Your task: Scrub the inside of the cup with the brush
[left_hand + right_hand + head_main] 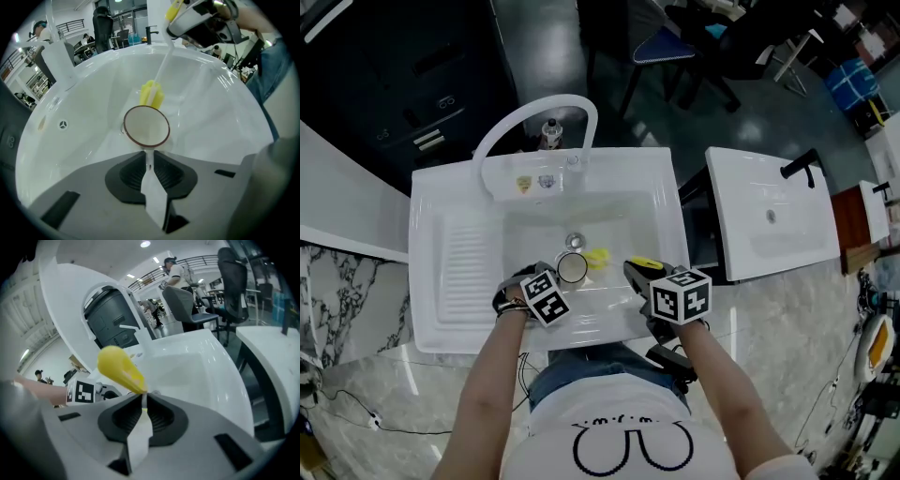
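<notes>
In the white sink (441,234), mid-frame in the head view, the left gripper (149,158) has its fingers clamped on the near edge of the cup (146,125). The right gripper (143,398) has its fingers clamped on the yellow handle of the brush (119,365). The brush's yellow head sits just beyond the cup's rim, outside it.

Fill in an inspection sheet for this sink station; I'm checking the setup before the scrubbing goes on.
Surface: white sink with a ribbed side.
Job's things: cup tilted in the basin; the yellow head of the brush beside it, outside.
Clutter: small bottle behind the faucet.
Grippers: left gripper shut on the cup's rim; right gripper shut on the brush's yellow handle.
Cables: thin cable on marble, lower left.
Surroundings: second sink, office chair.
</notes>
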